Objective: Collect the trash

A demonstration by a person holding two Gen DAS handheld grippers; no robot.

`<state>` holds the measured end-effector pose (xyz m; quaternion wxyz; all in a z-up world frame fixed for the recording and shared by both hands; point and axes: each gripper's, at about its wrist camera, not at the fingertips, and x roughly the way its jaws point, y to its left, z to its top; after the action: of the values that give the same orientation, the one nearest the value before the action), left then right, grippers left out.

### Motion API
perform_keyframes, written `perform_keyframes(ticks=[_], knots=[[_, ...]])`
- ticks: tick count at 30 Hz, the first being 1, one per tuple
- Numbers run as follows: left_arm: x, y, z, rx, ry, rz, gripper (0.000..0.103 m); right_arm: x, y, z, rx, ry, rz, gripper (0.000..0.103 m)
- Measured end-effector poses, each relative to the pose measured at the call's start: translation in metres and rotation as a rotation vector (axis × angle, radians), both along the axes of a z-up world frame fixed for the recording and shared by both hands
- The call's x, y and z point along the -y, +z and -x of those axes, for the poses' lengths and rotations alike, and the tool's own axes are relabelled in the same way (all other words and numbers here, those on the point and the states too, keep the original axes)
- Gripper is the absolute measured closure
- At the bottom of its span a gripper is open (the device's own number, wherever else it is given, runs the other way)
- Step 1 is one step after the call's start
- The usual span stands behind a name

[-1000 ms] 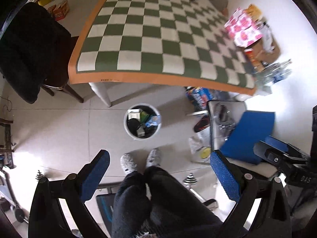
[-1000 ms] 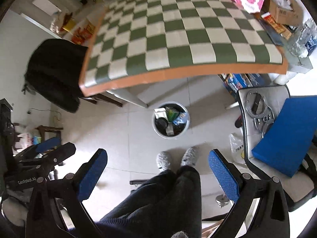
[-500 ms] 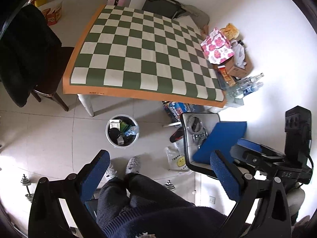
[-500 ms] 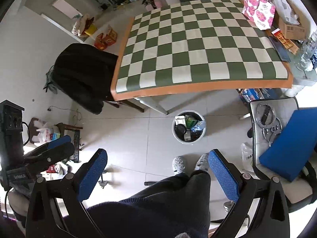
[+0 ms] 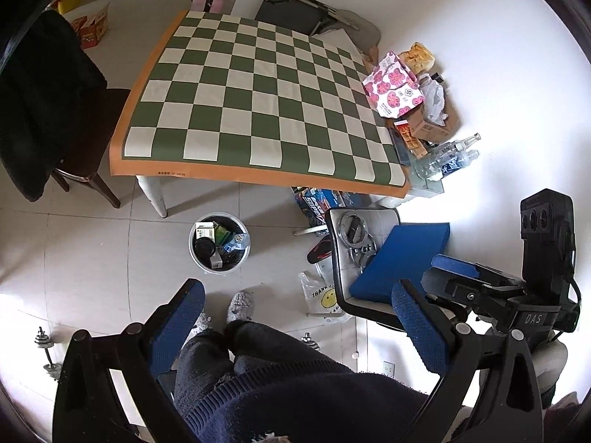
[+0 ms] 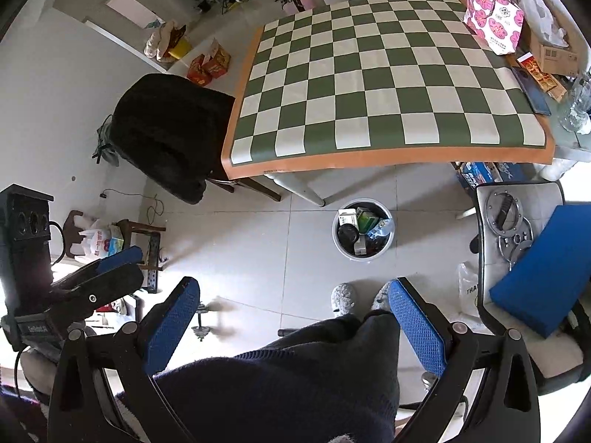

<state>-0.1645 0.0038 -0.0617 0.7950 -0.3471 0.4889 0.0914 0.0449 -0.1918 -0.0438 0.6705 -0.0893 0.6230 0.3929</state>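
Observation:
A round white trash bin (image 5: 218,271) (image 6: 361,257) stands on the tiled floor in front of the table with the green-and-white checked cloth (image 5: 258,103) (image 6: 388,81). Inside it lie a white box (image 5: 204,232), a green box (image 6: 365,219), a crumpled clear bottle (image 5: 236,241) and a black lid. My left gripper (image 5: 295,295) hangs high above the floor, open and empty. The right gripper (image 6: 291,288) is equally high, open, holding nothing. Below both are a person's dark trouser legs and grey slippers (image 5: 240,302).
A chair draped in black cloth (image 5: 40,103) stands left of the table. On the right is a chair with a blue cushion (image 5: 406,251) and metal rings, and beside it a smiley plastic bag (image 5: 325,295). A pink flowered bag (image 5: 393,88), boxes and bottles (image 5: 447,155) crowd the table's right edge.
Both grippers have risen and drawn back from the floor, so the bin and table look smaller and more of the room shows. Both stay open and empty.

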Motion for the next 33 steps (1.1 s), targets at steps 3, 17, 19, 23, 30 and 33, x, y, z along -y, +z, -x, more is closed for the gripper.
perform_keyframes(ticks=[3, 17, 19, 23, 30, 33], knots=[[0.002, 0.002, -0.002, 0.006, -0.006, 0.001, 0.000, 0.003, 0.003, -0.001, -0.009, 0.005, -0.004, 0.000], [0.005, 0.005, -0.003, 0.017, -0.007, 0.013, 0.000, 0.011, 0.007, -0.004, -0.015, 0.009, -0.004, 0.000], [0.005, 0.006, -0.002, 0.019, 0.001, 0.013, 0.000, 0.013, 0.007, -0.004, -0.013, 0.005, -0.002, 0.000], [0.003, 0.005, 0.000, 0.021, -0.001, 0.017, 0.000, 0.017, 0.006, -0.006, -0.015, 0.005, -0.003, 0.000], [0.000, 0.005, 0.002, 0.019, -0.007, 0.018, 0.000, 0.020, 0.006, -0.005, -0.022, 0.001, -0.007, 0.000], [-0.001, 0.005, 0.003, 0.021, -0.006, 0.017, 0.000, 0.017, 0.006, -0.002, -0.024, 0.000, -0.009, 0.000]])
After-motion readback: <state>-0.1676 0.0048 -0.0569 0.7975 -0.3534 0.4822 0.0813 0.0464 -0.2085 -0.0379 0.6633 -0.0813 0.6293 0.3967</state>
